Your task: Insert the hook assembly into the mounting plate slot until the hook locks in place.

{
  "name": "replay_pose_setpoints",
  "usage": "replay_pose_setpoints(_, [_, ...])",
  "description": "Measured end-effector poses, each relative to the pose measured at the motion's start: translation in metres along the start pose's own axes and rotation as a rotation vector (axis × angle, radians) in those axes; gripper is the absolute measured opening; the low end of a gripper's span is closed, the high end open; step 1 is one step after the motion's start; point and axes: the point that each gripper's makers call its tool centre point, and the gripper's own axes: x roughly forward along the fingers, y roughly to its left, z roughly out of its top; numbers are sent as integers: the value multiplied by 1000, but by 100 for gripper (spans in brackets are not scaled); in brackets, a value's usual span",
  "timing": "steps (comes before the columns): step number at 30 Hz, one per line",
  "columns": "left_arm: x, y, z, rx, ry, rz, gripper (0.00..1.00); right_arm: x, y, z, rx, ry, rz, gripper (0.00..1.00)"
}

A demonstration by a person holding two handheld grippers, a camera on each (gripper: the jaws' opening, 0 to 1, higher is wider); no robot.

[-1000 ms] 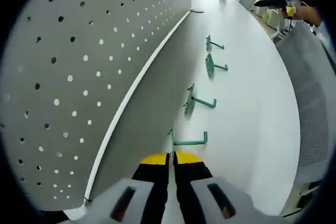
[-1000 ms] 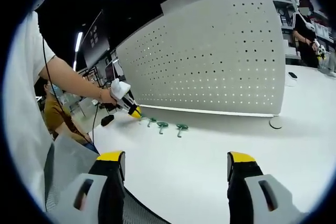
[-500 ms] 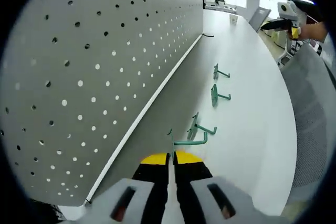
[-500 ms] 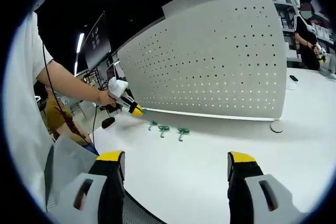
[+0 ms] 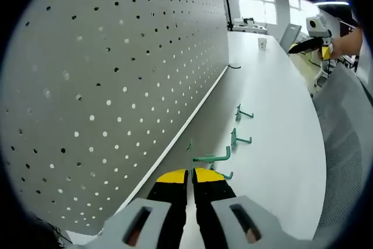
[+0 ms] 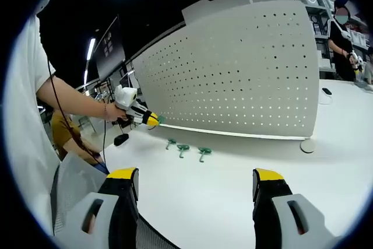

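In the left gripper view my left gripper (image 5: 190, 174) is shut on a green hook (image 5: 208, 157), lifted above the white table (image 5: 280, 115). The grey pegboard mounting plate (image 5: 116, 74) stands upright close on the left. Three more green hooks lie on the table, the nearest one (image 5: 226, 175) just past my jaws, then a second (image 5: 238, 139) and a third (image 5: 243, 112). In the right gripper view my right gripper (image 6: 195, 185) is open with nothing between its jaws; the left gripper (image 6: 152, 120) hangs in the air in front of the pegboard (image 6: 239, 74), above the hooks (image 6: 183, 149).
A person's hand holds the right gripper (image 5: 312, 39) at the far right of the left gripper view. A small cup (image 5: 263, 43) stands far down the table. A grey chair back (image 5: 347, 138) lies along the table's right edge. Another person (image 6: 341, 33) stands beyond the pegboard.
My left gripper has risen from the table with the green hook in it, staying close to the pegboard. The right gripper has stayed open and almost still.
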Motion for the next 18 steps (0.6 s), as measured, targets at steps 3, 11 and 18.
replay_pose_setpoints(3, [-4, -2, 7, -9, -32, 14, 3, -1, 1, 2, -3, -5, 1, 77])
replay_pose_setpoints(11, [-16, -10, 23, -50, -108, 58, 3, -3, 5, 6, -14, -18, 6, 77])
replay_pose_setpoints(18, [-21, -22, 37, -55, -164, 89, 3, -2, 8, 9, -13, -31, 13, 77])
